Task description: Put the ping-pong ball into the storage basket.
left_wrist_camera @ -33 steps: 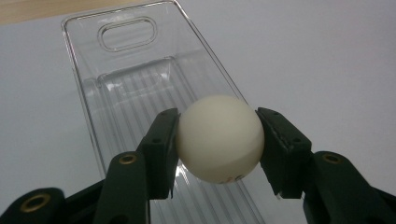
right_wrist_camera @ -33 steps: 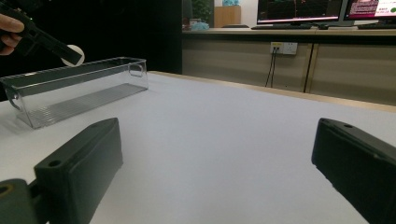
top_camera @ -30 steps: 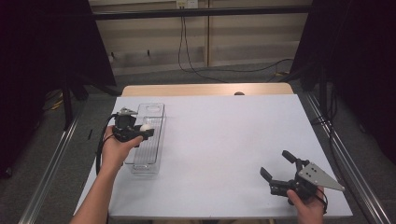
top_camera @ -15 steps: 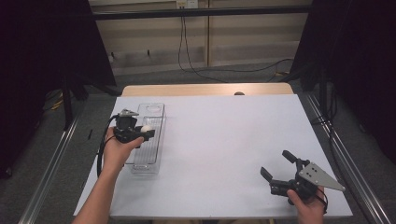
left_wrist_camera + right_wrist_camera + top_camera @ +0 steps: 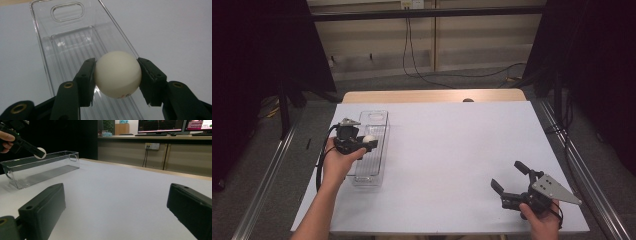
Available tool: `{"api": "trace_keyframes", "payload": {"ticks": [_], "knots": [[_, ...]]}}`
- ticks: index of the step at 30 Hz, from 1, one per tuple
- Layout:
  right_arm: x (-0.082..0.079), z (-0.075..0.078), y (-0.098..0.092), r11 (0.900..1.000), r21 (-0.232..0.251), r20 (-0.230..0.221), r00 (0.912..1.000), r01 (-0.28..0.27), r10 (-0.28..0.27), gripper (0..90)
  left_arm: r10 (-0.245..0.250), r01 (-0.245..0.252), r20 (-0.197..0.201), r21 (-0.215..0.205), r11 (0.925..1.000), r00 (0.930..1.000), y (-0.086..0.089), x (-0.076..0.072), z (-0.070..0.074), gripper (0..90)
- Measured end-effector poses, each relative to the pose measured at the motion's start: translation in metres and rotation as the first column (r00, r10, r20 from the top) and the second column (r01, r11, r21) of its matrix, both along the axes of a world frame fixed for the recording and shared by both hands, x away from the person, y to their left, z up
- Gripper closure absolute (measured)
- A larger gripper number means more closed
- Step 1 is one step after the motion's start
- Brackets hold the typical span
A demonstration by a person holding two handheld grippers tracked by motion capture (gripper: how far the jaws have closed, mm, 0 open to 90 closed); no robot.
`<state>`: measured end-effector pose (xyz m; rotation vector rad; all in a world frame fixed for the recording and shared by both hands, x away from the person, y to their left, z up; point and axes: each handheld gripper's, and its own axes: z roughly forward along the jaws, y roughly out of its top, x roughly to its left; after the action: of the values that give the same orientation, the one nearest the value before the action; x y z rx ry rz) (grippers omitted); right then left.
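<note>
With the left gripper (image 5: 116,80) pinching the white ping-pong ball (image 5: 117,73) just above the clear plastic bin (image 5: 75,47), the best move is probably to lower it close to the ribbed floor before releasing — so it settles instead of bouncing — while the right gripper (image 5: 510,181) rests spread on the table (image 5: 452,150).

No text, label or number can be read here. The white ball (image 5: 117,74) carries a small red and dark printed mark near its underside in the left gripper view, cut off by the curve and too small to make out. In the right gripper view, two monitors (image 5: 160,125) at the back of the room show coloured lines and blocks, too blurred to read.
</note>
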<state>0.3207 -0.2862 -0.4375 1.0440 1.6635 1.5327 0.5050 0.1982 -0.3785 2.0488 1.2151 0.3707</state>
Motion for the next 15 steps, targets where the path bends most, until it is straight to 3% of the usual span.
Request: {"api": "trace_keyframes", "payload": {"ticks": [15], "knots": [[-0.0003, -0.0001, 0.0, 1.0, -0.004, 0.0, 1.0, 0.001, -0.001, 1.4, 0.012, -0.012, -0.001, -0.006, 0.9999, 0.9999, 0.0019, -0.0011, -0.0018, 50.9]]}}
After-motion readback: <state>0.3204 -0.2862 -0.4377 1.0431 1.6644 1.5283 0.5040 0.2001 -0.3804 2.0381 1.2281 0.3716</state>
